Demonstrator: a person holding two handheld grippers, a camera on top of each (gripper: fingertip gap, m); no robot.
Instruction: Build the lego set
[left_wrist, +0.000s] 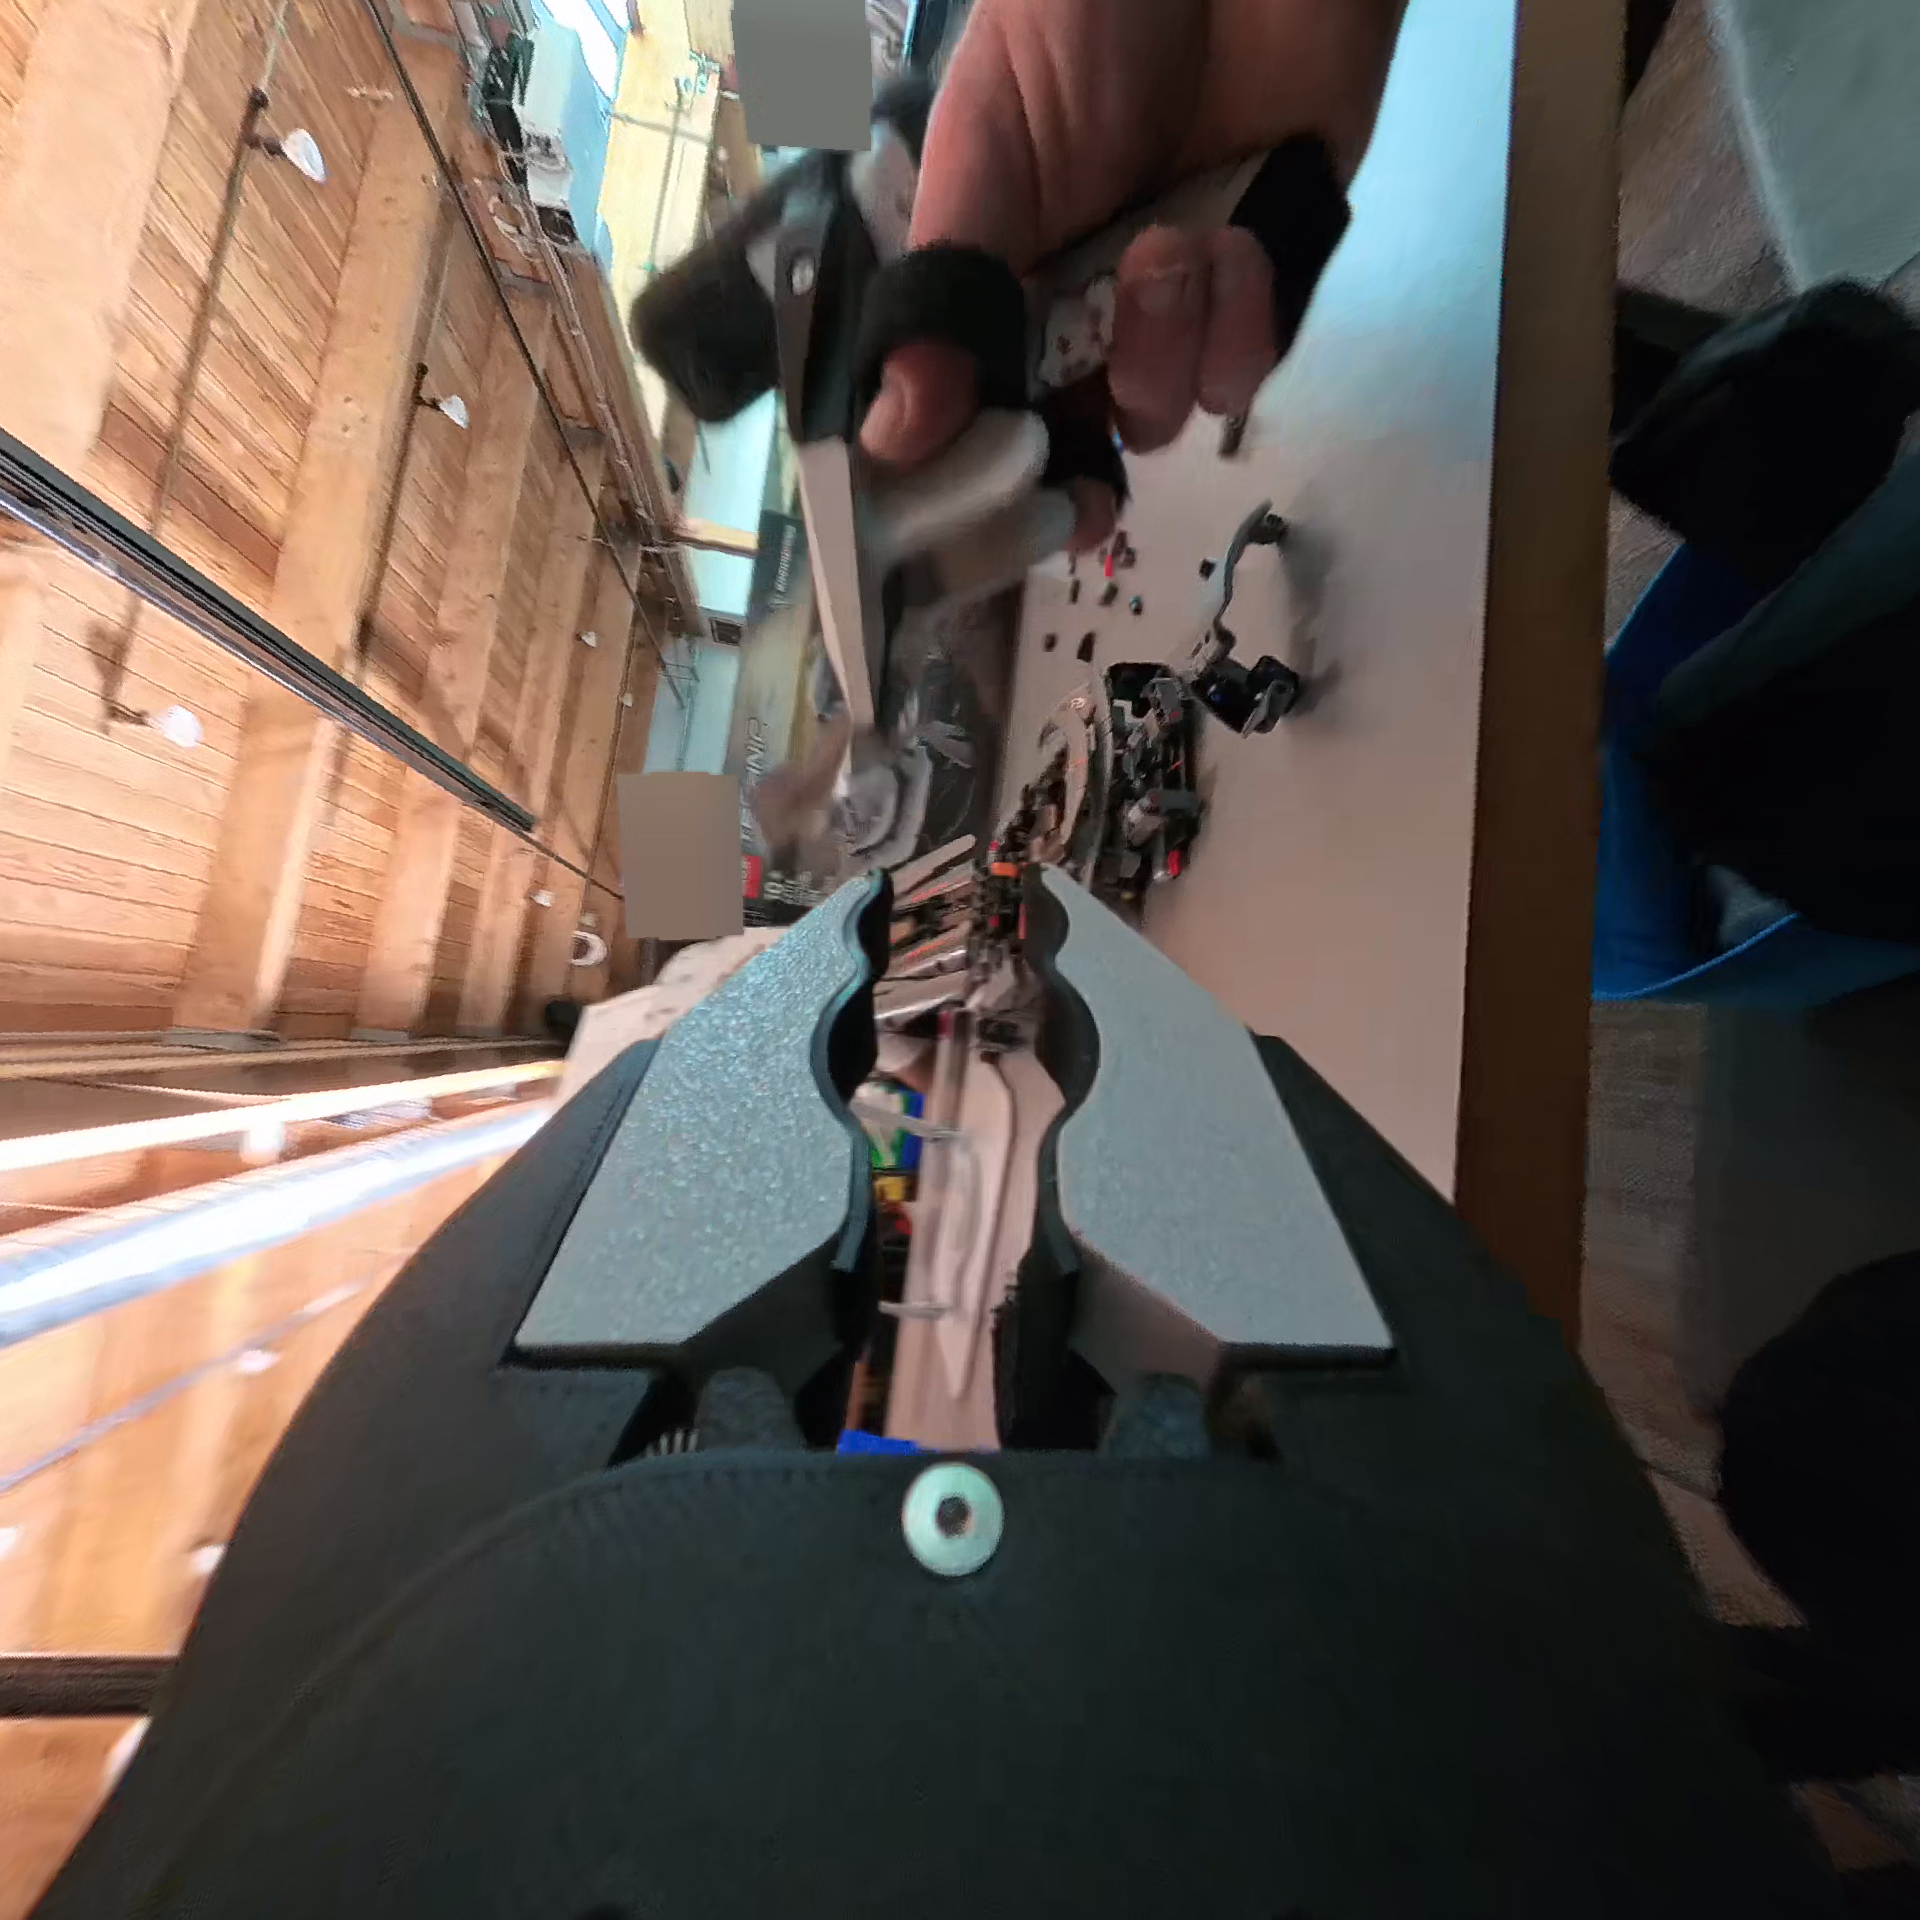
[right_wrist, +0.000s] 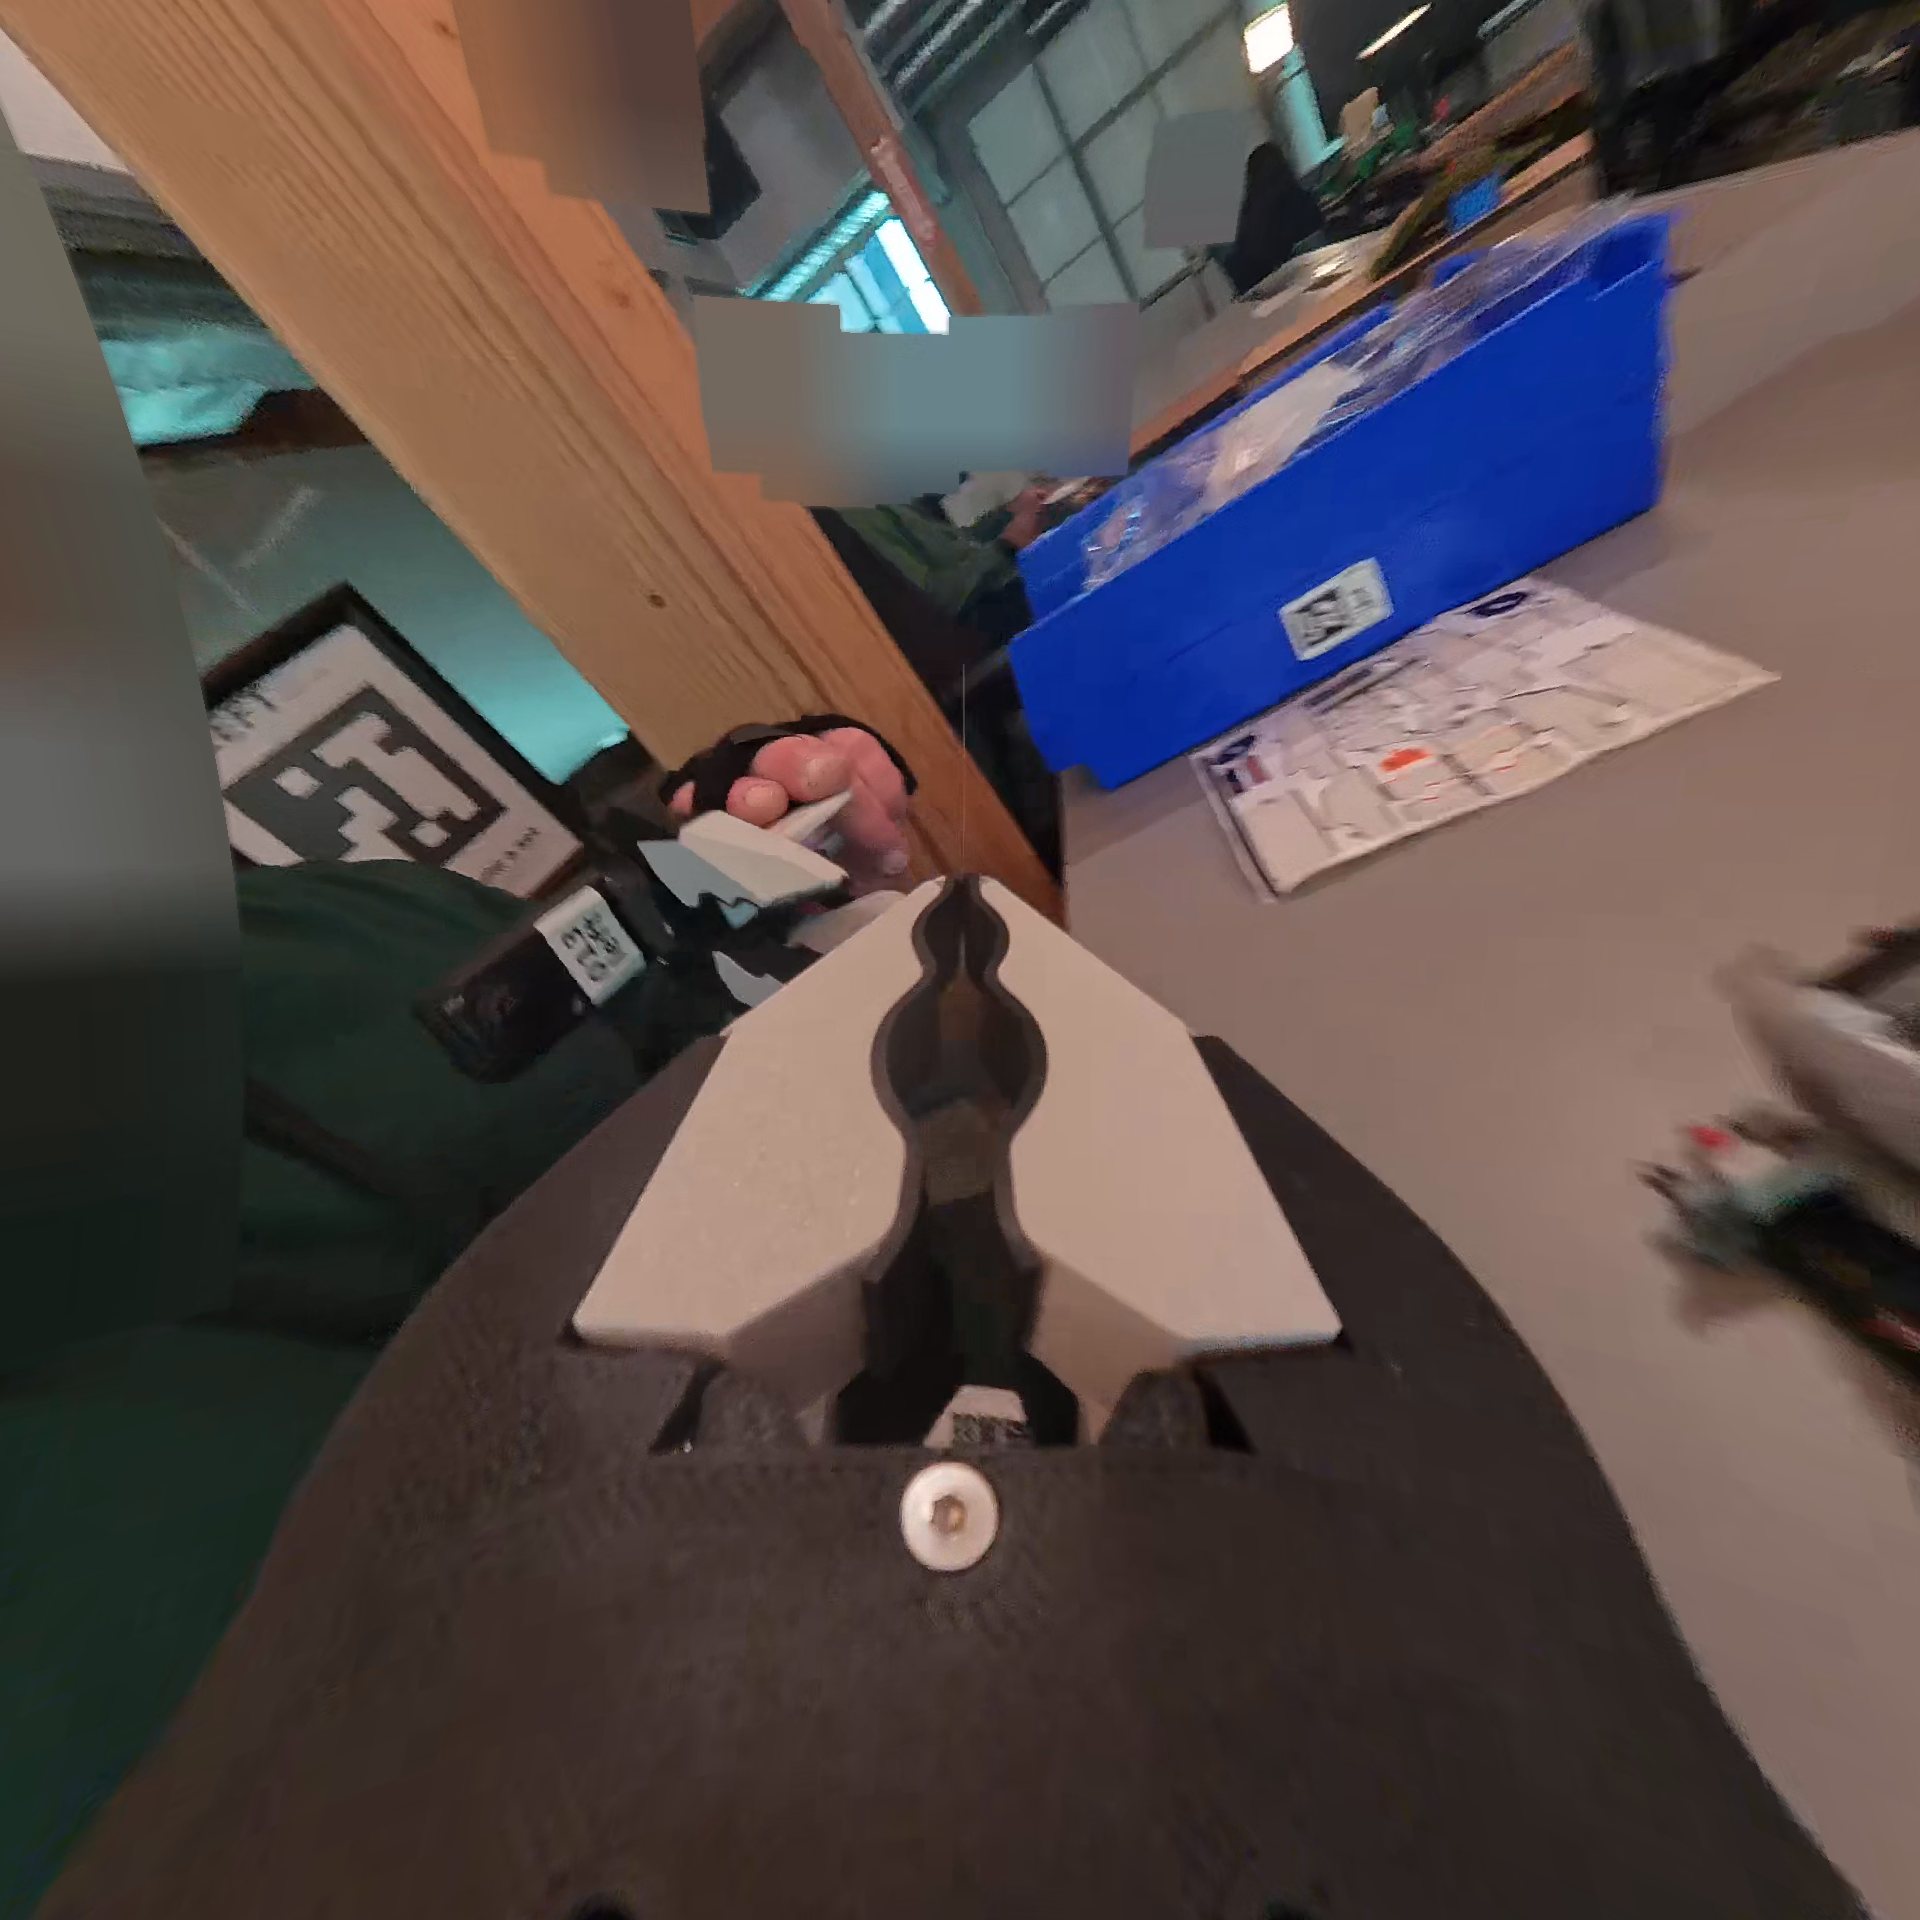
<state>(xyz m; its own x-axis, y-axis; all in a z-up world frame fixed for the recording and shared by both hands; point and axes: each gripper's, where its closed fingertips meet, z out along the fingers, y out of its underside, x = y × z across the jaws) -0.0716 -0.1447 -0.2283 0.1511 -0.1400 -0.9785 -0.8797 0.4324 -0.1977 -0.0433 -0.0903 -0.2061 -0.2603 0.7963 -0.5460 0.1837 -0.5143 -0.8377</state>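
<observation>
Two grey-fingered grippers show. The left gripper (left_wrist: 961, 914) has its fingers parted, nothing between them; the half-built dark lego model (left_wrist: 1117, 790) lies on the pale grey table (left_wrist: 1351, 935) at its one o'clock. The right gripper (right_wrist: 964, 883) is clenched empty, a blue plastic bin (right_wrist: 1351, 540) at two o'clock.

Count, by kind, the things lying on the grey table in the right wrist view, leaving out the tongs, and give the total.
Blue bin: 1
Printed sheet: 1
Partly built lego model, blurred at the right edge: 1
Total: 3
</observation>
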